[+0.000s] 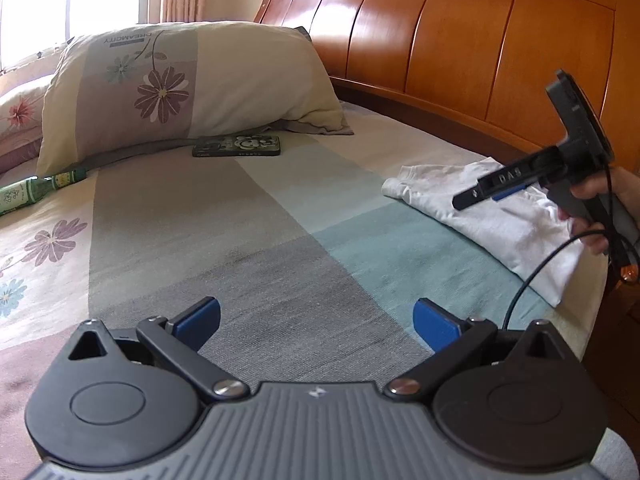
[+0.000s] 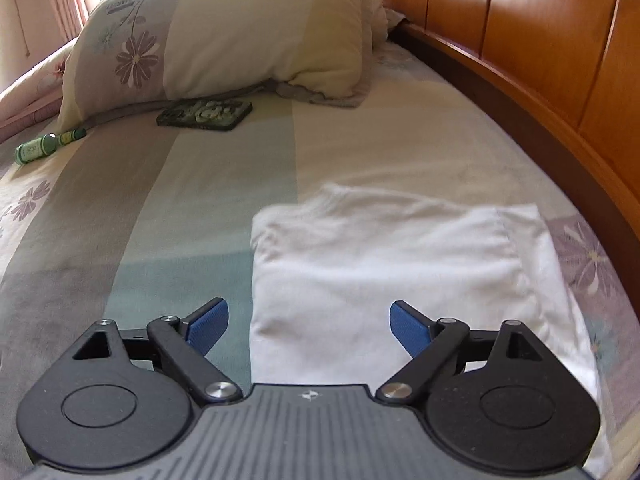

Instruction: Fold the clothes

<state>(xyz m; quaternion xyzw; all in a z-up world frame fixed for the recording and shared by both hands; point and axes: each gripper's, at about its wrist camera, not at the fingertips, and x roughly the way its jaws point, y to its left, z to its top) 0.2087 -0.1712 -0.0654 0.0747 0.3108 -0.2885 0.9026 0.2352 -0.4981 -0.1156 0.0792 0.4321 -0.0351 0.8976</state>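
Bed (image 2: 240,184): folded garment (image 2: 384,264) near the headboard (image 2: 540,40) edge. Pillow (image 2: 224,40) at the far end against the headboard. Phone (image 2: 204,114) just before the pillow. Bottle (image 2: 44,145) left of the phone, beside the pillow's corner.

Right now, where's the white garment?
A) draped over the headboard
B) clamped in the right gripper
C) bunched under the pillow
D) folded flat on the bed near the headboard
D: the white garment lies folded flat on the bed sheet beside the headboard; the right gripper is open above it.
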